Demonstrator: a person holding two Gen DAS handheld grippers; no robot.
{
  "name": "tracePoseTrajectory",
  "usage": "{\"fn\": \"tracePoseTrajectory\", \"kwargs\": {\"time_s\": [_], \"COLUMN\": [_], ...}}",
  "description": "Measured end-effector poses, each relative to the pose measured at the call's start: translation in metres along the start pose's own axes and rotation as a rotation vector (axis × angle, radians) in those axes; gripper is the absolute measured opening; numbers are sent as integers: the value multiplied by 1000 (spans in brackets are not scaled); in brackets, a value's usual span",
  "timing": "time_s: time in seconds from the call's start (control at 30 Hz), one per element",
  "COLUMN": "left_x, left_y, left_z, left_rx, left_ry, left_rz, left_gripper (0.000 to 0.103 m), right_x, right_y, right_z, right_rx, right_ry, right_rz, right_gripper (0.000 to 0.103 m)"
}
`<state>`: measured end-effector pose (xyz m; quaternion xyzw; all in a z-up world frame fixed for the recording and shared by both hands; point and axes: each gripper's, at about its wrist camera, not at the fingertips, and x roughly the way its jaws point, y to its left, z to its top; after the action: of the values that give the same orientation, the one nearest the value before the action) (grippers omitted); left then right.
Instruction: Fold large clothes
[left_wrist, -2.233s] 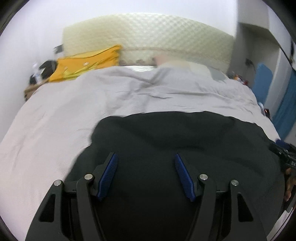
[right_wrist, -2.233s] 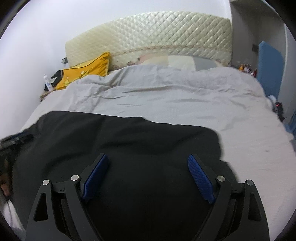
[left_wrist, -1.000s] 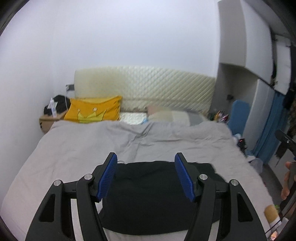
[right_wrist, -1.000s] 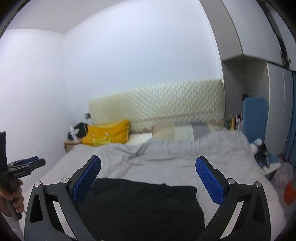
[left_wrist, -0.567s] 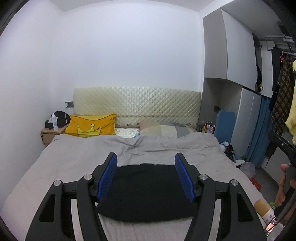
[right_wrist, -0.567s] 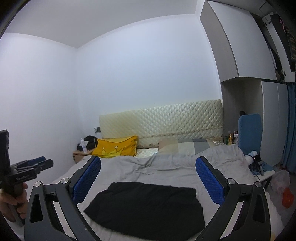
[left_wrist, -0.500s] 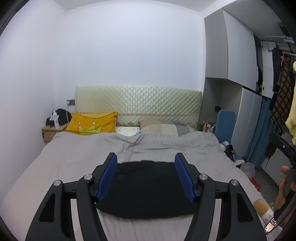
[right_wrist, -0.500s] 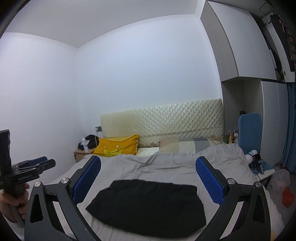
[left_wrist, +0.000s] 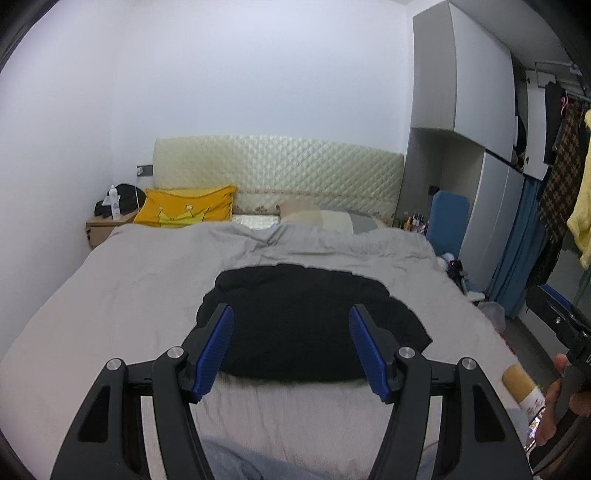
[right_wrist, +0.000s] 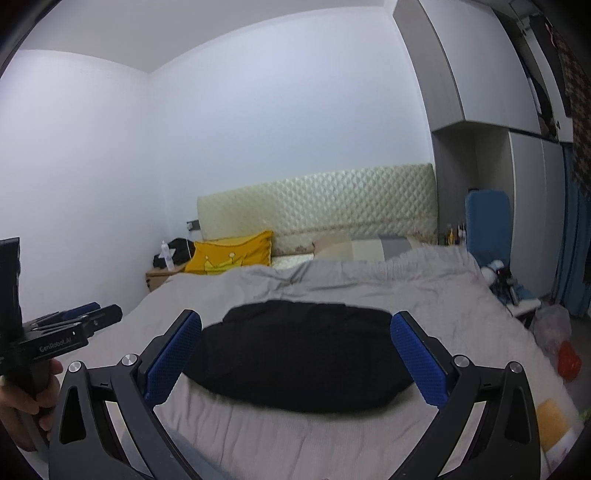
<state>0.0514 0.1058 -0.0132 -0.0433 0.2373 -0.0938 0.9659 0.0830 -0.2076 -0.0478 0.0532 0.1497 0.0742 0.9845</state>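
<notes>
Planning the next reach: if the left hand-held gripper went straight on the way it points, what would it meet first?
Probably the folded black garment lying on the grey duvet; the open left hand-held gripper frames it, though depth is unclear.

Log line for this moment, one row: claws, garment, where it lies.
left claw: open, empty | right claw: open, empty | black garment: folded, flat | on: grey duvet
</notes>
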Motion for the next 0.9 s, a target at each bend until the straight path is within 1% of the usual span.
{"fn": "tracePoseTrajectory", "kwargs": {"time_s": [0.13, 0.33, 0.43, 0.67, 0.9], "left_x": [12, 34, 44, 64, 79], "left_y": [4, 2, 3, 2, 3], "left_z": [-24, -60, -74, -91, -92], "left_rx": [-17, -9, -1, 3, 10], "left_ry": [41, 108, 125, 143, 154], "left_rz": [1, 8, 17, 19, 17], "left_gripper": [66, 66, 66, 66, 66], "right_x": [3, 15, 24, 47, 64], "right_y": [-2, -9, -8, -6, 0], "right_z": [-22, -54, -69, -88, -104], "right_rx": [4, 29, 29, 4, -19], "right_ry": [32, 73, 100, 149, 184], "right_rz": [-24, -39, -42, -50, -57], "right_gripper": [103, 103, 103, 103, 103]}}
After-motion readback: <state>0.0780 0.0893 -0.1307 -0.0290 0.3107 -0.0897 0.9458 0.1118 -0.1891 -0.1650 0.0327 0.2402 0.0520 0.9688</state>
